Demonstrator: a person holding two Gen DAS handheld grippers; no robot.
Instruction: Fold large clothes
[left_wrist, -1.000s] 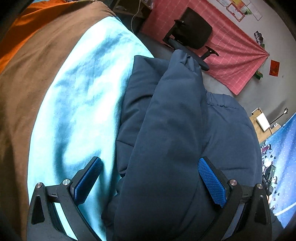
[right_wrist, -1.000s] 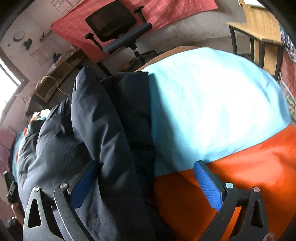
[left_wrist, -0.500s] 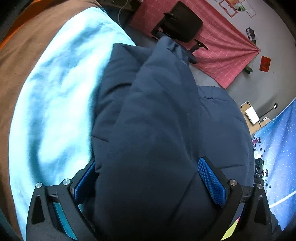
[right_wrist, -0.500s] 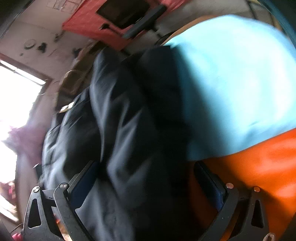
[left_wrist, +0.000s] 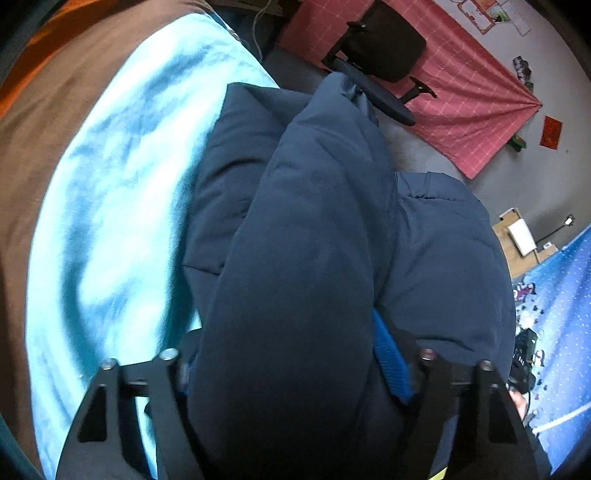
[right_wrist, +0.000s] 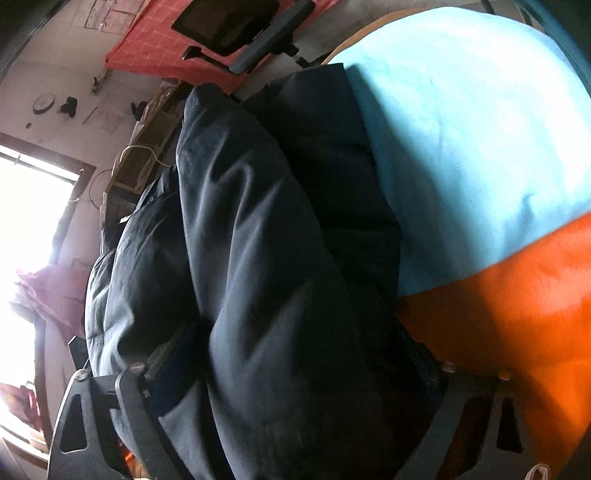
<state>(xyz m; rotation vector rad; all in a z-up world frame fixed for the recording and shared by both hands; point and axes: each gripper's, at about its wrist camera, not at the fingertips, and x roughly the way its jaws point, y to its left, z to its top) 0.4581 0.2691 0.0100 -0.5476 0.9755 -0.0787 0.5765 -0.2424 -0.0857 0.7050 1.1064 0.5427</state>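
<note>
Slipping of the padded fabric out of either grip is judged the main risk: the navy puffer jacket (left_wrist: 303, 258) is thick and slick, and a bulky ridge clamped near its edge could squeeze free if it is lifted or swung quickly. Uneven pulling by the two sides would likely skew the fold, and the light blue sheet (left_wrist: 110, 221) might be dragged along if a finger catches it.

Item: navy puffer jacket, lying bunched on the light blue sheet, beside the orange cover (right_wrist: 498, 314); a long raised fold is seen running away from both cameras toward the office chair (left_wrist: 384, 55).

Left gripper (left_wrist: 291, 369): narrowed onto the raised fold, clenched on the jacket; one blue pad (left_wrist: 391, 362) is seen pressed against the fabric, the other is mostly hidden by it.

Right gripper (right_wrist: 295, 365): likewise closed down on the jacket's fold; both pads are largely buried in dark fabric, so exact contact is not shown.
</note>
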